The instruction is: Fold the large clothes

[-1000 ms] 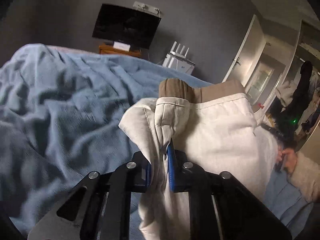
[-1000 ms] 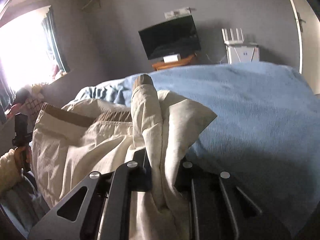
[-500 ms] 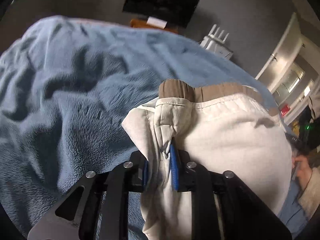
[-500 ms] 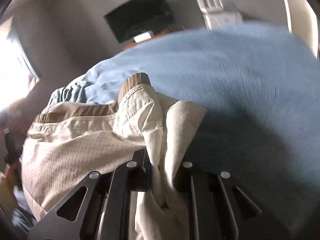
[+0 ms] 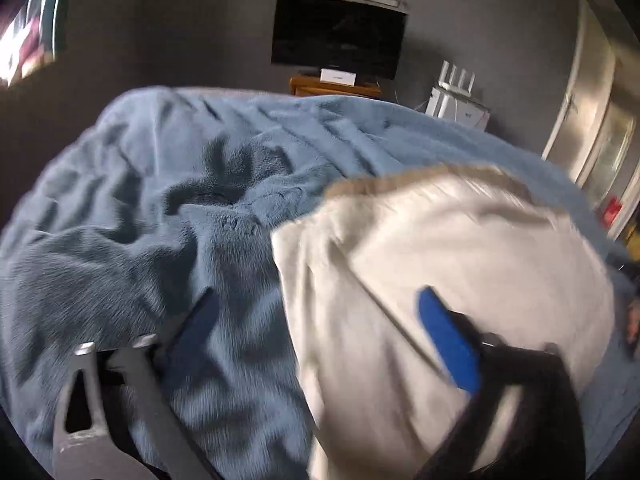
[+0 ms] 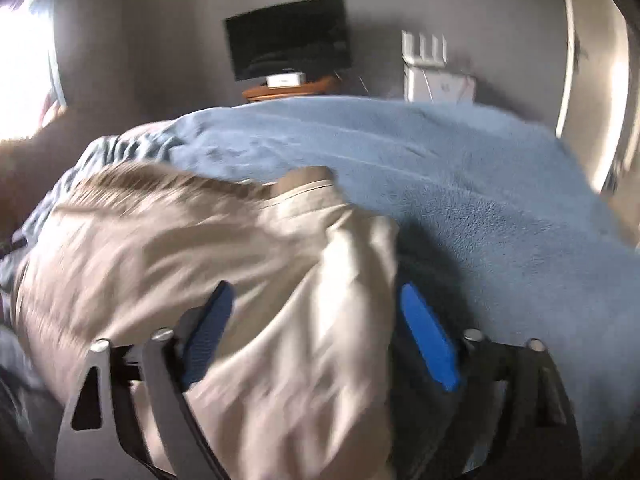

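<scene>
Closest to the cameras, both sets of jaws are opening wide and nothing is pinched anymore. The left gripper (image 5: 316,324) is straddling the left edge of the cream trousers (image 5: 440,264), one blue pad over the cloth and the other over the blue blanket (image 5: 160,216). The right gripper (image 6: 316,320) is doing the same at the other edge, with a loose flap of fabric lying between its pads but not being squeezed. My guess is they're letting go because this fold is being laid down and the cloth is meant to settle flat.

The trousers are lying doubled over on the bed, tan waistband (image 5: 420,178) on the far side, a bit blurry and puffed up. Further back, a TV (image 5: 338,36) is sitting against the grey wall.
</scene>
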### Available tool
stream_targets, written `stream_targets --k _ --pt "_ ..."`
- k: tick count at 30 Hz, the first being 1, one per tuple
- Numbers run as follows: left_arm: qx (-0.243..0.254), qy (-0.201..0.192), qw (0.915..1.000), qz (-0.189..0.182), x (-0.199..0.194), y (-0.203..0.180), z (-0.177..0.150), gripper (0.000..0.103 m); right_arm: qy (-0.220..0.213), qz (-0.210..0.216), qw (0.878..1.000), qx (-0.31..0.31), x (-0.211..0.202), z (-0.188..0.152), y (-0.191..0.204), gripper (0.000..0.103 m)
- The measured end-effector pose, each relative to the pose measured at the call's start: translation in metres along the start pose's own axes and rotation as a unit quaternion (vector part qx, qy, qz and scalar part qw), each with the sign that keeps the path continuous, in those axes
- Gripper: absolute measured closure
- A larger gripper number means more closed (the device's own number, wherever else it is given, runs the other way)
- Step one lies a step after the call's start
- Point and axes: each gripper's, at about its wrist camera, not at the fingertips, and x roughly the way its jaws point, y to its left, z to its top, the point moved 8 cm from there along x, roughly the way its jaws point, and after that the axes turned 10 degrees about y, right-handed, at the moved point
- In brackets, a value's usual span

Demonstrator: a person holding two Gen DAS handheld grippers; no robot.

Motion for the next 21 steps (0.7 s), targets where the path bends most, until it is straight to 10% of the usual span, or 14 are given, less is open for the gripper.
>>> stream_targets --k 9,21 --pt "0.08 0.064 0.9945 0.02 0.003 -0.108 -0.07 0.006 0.077 -0.016 0.995 -0.057 0.006 -0.066 0.102 0.007" --pt "0.015 0.079 0.9966 0.014 0.072 -0.115 0.033 0.005 0.082 -0.014 0.996 -0.006 0.072 0.027 0.115 0.007"
